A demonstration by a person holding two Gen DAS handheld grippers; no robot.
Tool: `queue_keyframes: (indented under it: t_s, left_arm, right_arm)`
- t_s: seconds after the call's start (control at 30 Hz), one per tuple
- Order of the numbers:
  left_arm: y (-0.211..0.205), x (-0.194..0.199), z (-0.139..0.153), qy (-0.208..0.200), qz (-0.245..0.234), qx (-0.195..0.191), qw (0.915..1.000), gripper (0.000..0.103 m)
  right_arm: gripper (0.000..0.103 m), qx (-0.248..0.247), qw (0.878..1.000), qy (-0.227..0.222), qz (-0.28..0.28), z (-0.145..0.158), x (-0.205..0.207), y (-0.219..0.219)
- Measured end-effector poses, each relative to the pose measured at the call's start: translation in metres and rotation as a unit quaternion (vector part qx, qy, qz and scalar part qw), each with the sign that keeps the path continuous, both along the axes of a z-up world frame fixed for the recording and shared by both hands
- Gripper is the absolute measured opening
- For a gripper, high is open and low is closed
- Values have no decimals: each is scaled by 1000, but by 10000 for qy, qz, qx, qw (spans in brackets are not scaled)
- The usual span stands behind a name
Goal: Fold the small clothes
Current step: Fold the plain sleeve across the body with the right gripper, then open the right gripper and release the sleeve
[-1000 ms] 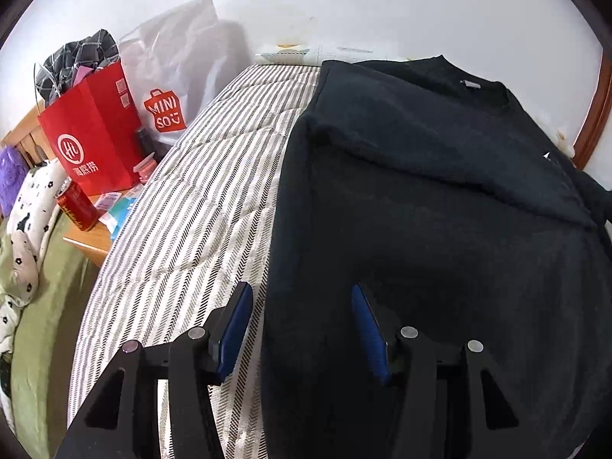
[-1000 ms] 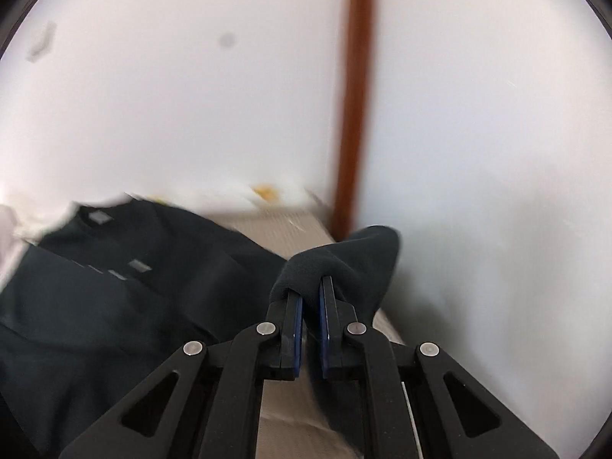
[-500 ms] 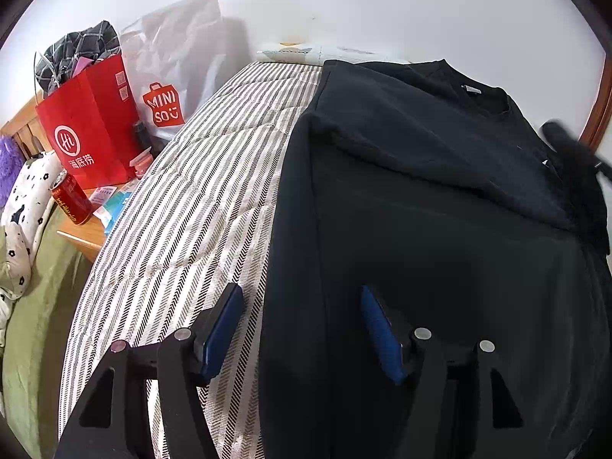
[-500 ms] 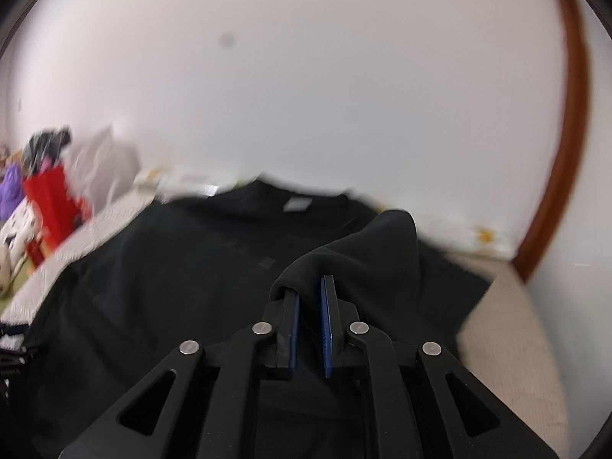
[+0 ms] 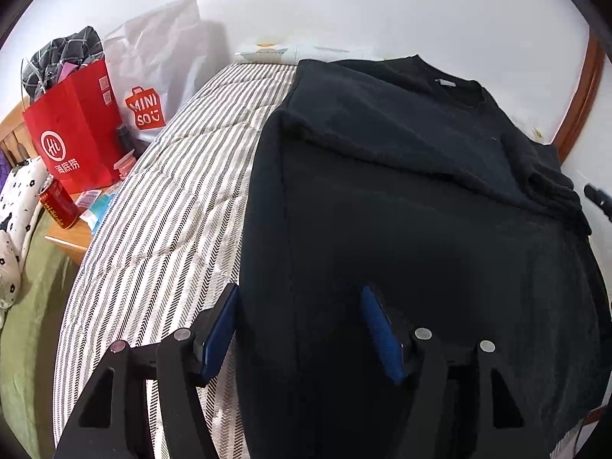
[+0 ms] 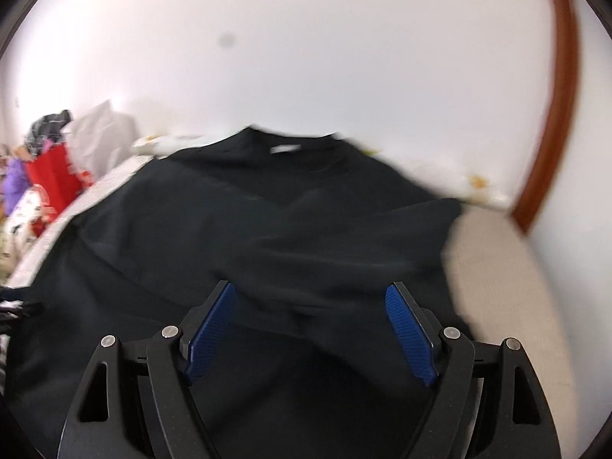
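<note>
A black sweatshirt (image 5: 420, 199) lies flat on the striped bed (image 5: 164, 206), collar toward the wall, with both sleeves folded across its chest. My left gripper (image 5: 302, 329) is open and empty, hovering over the sweatshirt's left edge near the hem. My right gripper (image 6: 311, 329) is open and empty above the sweatshirt (image 6: 267, 237), just over the right sleeve (image 6: 363, 229) that lies folded inward. The right wrist view is motion-blurred.
A red paper bag (image 5: 72, 141) and a white Miniso bag (image 5: 153, 72) stand left of the bed on a wooden nightstand (image 5: 72, 241) with a red can (image 5: 59, 204). A white wall is behind. A brown door frame (image 6: 554, 114) is at the right.
My right gripper carried the right sleeve inward over the chest, then opened and let it go. The sleeve now lies on the sweatshirt. My left gripper stayed open and barely moved.
</note>
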State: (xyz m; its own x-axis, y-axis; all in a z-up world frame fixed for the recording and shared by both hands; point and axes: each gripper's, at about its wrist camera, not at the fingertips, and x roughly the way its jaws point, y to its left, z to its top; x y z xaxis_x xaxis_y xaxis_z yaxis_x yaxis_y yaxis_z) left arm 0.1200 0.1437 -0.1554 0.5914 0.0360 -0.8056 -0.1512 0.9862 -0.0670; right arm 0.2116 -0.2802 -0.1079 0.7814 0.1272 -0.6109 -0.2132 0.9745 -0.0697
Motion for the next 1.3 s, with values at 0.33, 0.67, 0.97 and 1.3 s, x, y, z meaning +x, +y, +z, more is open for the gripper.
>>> queue_keyframes:
  t_s: [0.33,0.67,0.97,1.3]
  left_arm:
    - [4,1,3,27,26,-94,9999,63]
    - [14,-4,8,-3,103,-29,9999,63]
    - [30,-2,17,-243,24,-162,9996,63]
    - [47,4,26,-251,137,-121,9995,63]
  right_arm:
    - [78,1036,9885,800,-762,-41,48,-82]
    - [8,625,9949,731,-309,-33,60,-39]
    - [7,860,9953,109,441,49,39,37]
    - [7,1311,9808,401,1384,52,85,190]
